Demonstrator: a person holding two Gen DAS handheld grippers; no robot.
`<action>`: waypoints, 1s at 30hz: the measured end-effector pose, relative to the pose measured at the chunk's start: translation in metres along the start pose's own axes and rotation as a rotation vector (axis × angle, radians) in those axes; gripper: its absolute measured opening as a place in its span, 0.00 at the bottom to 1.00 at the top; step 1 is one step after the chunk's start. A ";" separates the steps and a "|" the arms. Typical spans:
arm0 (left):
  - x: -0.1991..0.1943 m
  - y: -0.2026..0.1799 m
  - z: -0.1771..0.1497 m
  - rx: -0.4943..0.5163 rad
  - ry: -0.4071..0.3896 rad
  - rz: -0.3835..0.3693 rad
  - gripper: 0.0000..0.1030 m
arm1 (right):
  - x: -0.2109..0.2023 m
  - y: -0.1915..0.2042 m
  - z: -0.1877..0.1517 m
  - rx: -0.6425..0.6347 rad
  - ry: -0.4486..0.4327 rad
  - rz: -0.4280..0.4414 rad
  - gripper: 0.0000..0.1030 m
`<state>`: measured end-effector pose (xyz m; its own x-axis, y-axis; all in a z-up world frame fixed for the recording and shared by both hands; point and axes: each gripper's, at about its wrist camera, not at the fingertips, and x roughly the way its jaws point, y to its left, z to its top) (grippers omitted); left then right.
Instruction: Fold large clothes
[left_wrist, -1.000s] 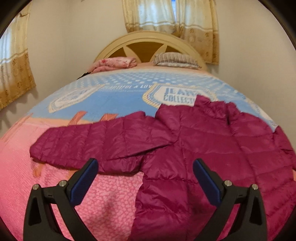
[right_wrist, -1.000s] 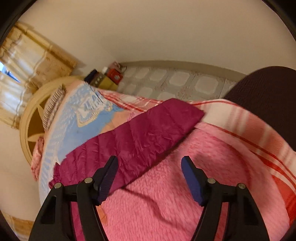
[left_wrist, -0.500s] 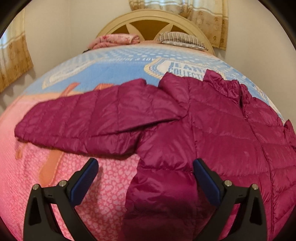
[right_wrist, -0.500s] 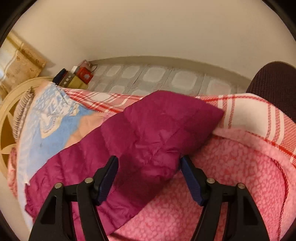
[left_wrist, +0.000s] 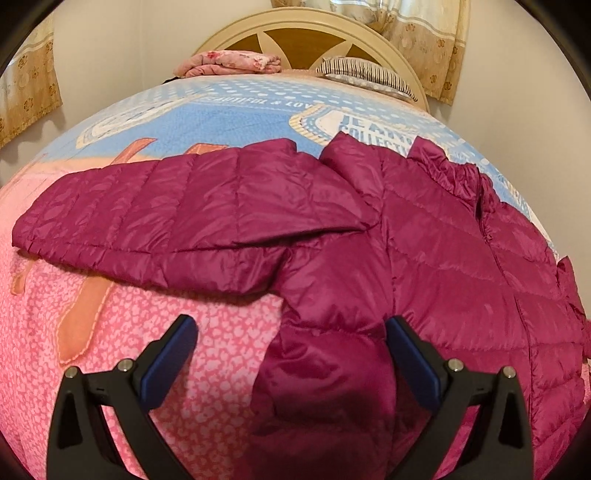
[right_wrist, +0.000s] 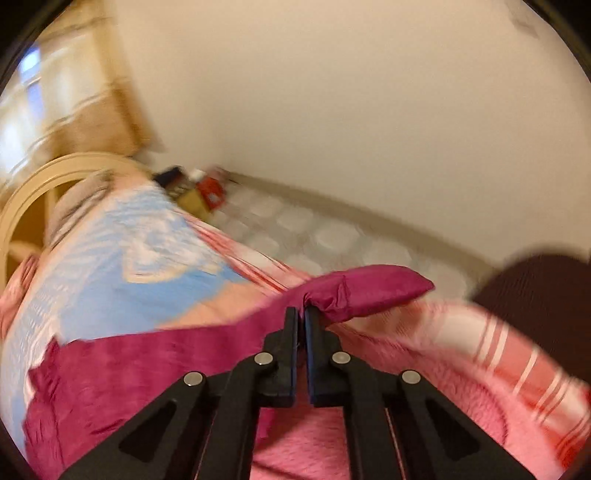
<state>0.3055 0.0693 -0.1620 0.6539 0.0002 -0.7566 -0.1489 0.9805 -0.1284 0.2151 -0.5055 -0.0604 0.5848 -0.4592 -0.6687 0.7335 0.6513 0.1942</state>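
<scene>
A magenta quilted puffer jacket (left_wrist: 424, 258) lies spread on the bed, one sleeve (left_wrist: 147, 218) stretched out to the left. My left gripper (left_wrist: 291, 350) is open, low over the jacket's side edge below that sleeve, its fingers either side of the fabric. In the blurred right wrist view, my right gripper (right_wrist: 301, 317) is shut on the jacket's other sleeve (right_wrist: 365, 291) and holds its cuff end lifted off the bed.
The bed has a pink fleece blanket (left_wrist: 110, 350) and a blue printed cover (left_wrist: 240, 118). Pillows (left_wrist: 365, 74) and folded pink bedding (left_wrist: 229, 62) lie by the cream headboard (left_wrist: 306, 29). Tiled floor (right_wrist: 332, 236), small boxes (right_wrist: 207, 188) and a dark chair (right_wrist: 546, 295) are beside the bed.
My left gripper has moved closer and lower onto the jacket's side. My right gripper has closed on the sleeve end and lifted it, swinging quickly.
</scene>
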 end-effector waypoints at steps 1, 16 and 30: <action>-0.001 0.001 -0.001 -0.001 -0.002 -0.001 1.00 | -0.016 0.015 0.004 -0.046 -0.033 0.017 0.03; -0.018 0.024 -0.012 -0.102 -0.052 -0.106 1.00 | -0.144 0.249 -0.085 -0.422 -0.100 0.490 0.02; -0.015 0.023 -0.012 -0.096 -0.040 -0.104 1.00 | -0.040 0.097 -0.045 -0.238 0.171 0.325 0.04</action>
<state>0.2834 0.0899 -0.1615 0.6980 -0.0908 -0.7104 -0.1475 0.9524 -0.2667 0.2473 -0.3972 -0.0473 0.6914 -0.1140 -0.7135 0.4090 0.8757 0.2565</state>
